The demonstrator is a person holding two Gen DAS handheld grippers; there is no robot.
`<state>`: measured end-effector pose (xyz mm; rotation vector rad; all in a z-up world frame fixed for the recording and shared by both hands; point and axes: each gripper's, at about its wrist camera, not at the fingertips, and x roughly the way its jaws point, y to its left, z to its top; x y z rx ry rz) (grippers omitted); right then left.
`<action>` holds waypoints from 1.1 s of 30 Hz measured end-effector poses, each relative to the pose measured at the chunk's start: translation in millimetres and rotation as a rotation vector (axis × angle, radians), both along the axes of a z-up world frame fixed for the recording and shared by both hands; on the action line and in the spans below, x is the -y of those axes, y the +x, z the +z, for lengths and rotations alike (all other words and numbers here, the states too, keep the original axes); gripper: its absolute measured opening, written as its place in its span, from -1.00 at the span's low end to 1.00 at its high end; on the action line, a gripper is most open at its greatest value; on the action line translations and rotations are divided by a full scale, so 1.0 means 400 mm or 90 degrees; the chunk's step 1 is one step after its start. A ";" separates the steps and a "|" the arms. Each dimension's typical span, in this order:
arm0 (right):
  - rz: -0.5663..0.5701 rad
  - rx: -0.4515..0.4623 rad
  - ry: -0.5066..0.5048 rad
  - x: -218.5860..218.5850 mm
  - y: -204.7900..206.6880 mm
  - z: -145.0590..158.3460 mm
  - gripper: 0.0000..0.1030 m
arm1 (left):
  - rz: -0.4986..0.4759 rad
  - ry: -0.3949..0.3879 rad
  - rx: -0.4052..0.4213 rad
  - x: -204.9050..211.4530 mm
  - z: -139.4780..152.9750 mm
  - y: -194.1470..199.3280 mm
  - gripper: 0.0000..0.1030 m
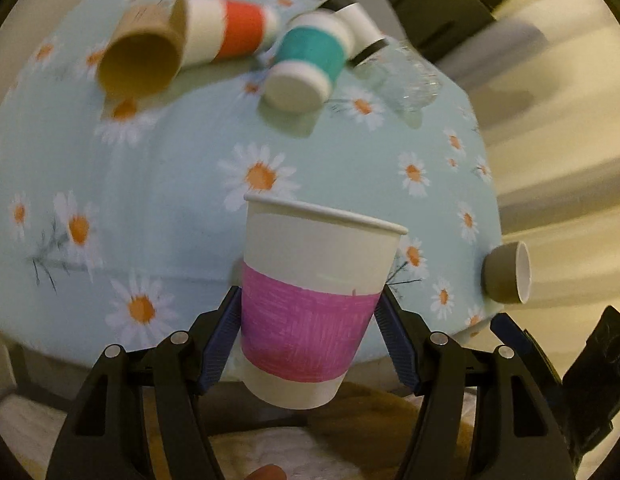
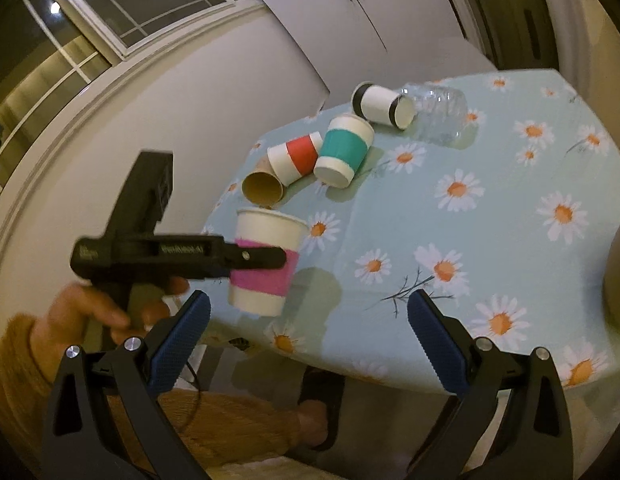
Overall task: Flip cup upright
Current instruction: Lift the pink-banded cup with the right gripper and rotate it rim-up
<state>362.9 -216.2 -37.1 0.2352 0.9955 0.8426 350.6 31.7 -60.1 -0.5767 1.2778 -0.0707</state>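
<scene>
My left gripper (image 1: 310, 320) is shut on a white paper cup with a pink band (image 1: 310, 304). It holds the cup upright, rim up, just above the near edge of the table. The cup also shows in the right wrist view (image 2: 266, 260), with the left gripper (image 2: 262, 259) clamped across its pink band. My right gripper (image 2: 310, 336) is open and empty, to the right of the held cup, over the table's front edge.
The table has a light blue daisy cloth (image 1: 170, 168). At its far side lie a brown cup (image 1: 144, 60), a red-banded cup (image 1: 234, 28), a teal-banded cup (image 1: 310, 60), a black-rimmed cup (image 1: 357, 20) and a clear glass jar (image 1: 409, 76). A grey cup (image 1: 505, 272) lies at the right edge.
</scene>
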 end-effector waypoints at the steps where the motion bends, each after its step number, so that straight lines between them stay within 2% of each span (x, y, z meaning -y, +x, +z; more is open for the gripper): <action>1: 0.001 -0.006 -0.001 -0.003 0.004 -0.005 0.90 | 0.008 -0.005 -0.008 0.000 -0.014 -0.002 0.26; 9: -0.002 -0.025 -0.008 0.000 0.016 -0.027 0.90 | 0.012 -0.015 -0.026 0.004 -0.065 0.014 0.28; 14: -0.005 -0.029 -0.011 -0.002 0.020 -0.031 0.90 | 0.002 0.007 -0.020 0.005 -0.061 0.019 0.37; 18: -0.005 -0.030 -0.016 -0.005 0.020 -0.034 0.90 | -0.007 0.026 -0.004 0.007 -0.044 0.021 0.43; 24: -0.009 -0.023 -0.018 -0.003 0.021 -0.020 0.90 | -0.003 0.023 0.014 -0.007 -0.015 0.007 0.45; 28: -0.008 -0.043 -0.019 -0.011 0.038 -0.010 0.90 | 0.005 -0.003 0.056 -0.034 0.040 -0.025 0.45; 33: 0.005 -0.089 -0.036 -0.079 0.058 -0.015 0.90 | 0.037 -0.043 0.116 -0.091 0.104 -0.100 0.45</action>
